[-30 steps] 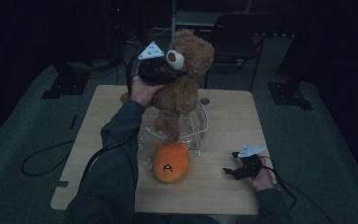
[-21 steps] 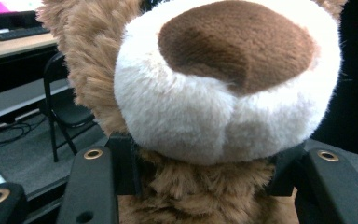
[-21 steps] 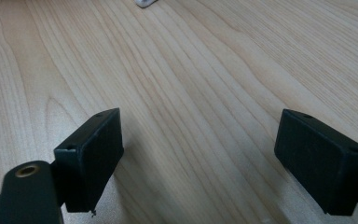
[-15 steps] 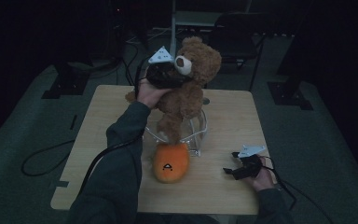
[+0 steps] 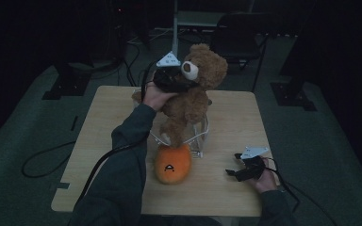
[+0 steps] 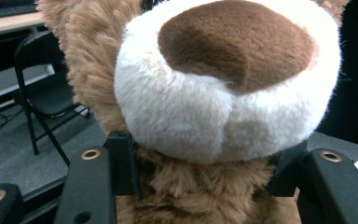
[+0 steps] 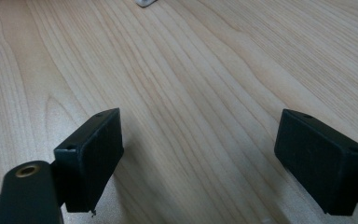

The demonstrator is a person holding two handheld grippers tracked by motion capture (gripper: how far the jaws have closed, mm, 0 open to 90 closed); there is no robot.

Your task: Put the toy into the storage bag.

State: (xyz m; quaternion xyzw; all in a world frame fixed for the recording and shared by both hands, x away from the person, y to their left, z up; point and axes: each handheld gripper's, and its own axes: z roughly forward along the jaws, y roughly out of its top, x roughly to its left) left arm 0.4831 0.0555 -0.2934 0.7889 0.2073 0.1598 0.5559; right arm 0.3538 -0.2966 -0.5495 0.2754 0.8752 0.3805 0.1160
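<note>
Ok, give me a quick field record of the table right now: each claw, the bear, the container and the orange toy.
left claw: shut on the teddy bear at the neck, under the muzzle
teddy bear: upright, feet down inside the clear container
clear container: mid-table, behind the orange plush toy
orange plush toy: lying on the table, near the front edge, touching or almost touching the container
right claw: open, nothing between the pads, low over bare wood at the front right
right hand: resting on the table
</note>
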